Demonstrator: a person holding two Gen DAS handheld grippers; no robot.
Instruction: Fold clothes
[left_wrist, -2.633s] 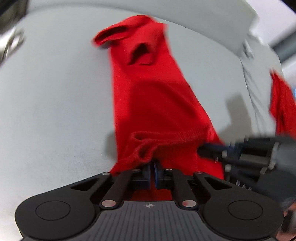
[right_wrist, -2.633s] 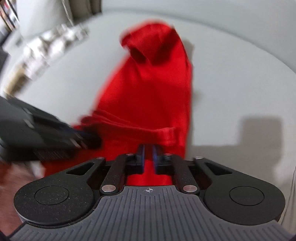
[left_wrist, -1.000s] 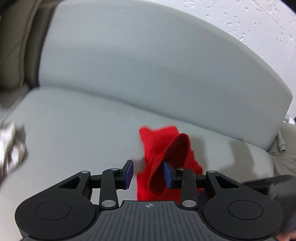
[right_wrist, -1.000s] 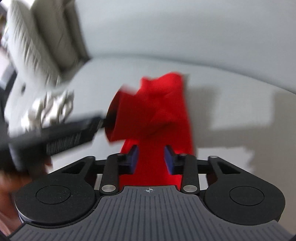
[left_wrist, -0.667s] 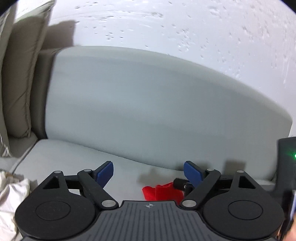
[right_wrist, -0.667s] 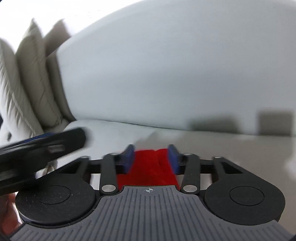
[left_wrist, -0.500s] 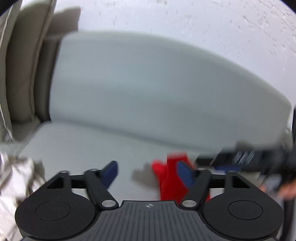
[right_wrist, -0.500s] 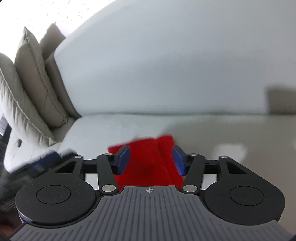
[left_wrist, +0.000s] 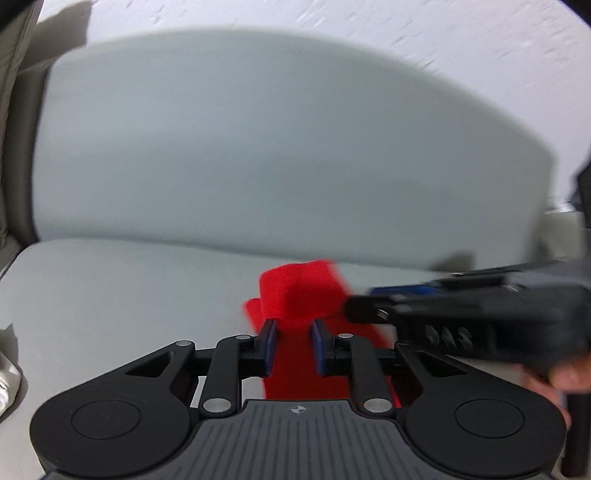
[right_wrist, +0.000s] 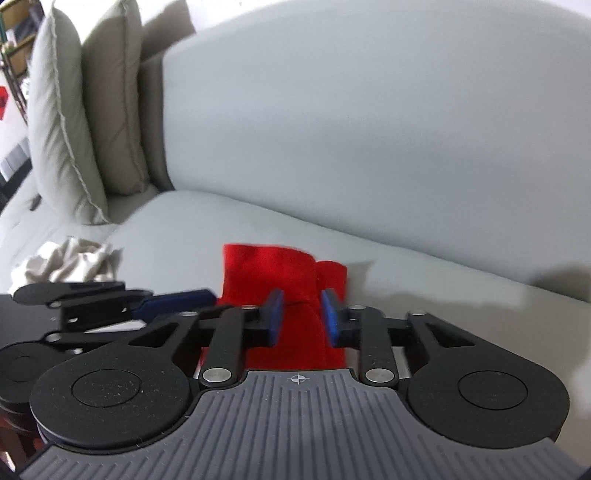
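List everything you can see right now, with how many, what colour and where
red garment: one, red, folded on the sofa seat ahead of both grippers
sofa: one, pale grey, seat and backrest fill both views
cushions: two, beige, upright at the sofa's far left
crumpled cloth: one, off-white, on the seat left of the garment
left gripper: one, black with blue pads, jaws closing, red fabric between them
right gripper: one, same colours, jaws closing over red fabric
hand: one, holding the right gripper

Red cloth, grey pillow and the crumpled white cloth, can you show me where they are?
Red cloth (right_wrist: 273, 273): right wrist view, its upper folded part.
Pillow (right_wrist: 59, 122): right wrist view, middle of its front face.
White cloth (right_wrist: 70, 260): right wrist view, middle of the crumpled heap.
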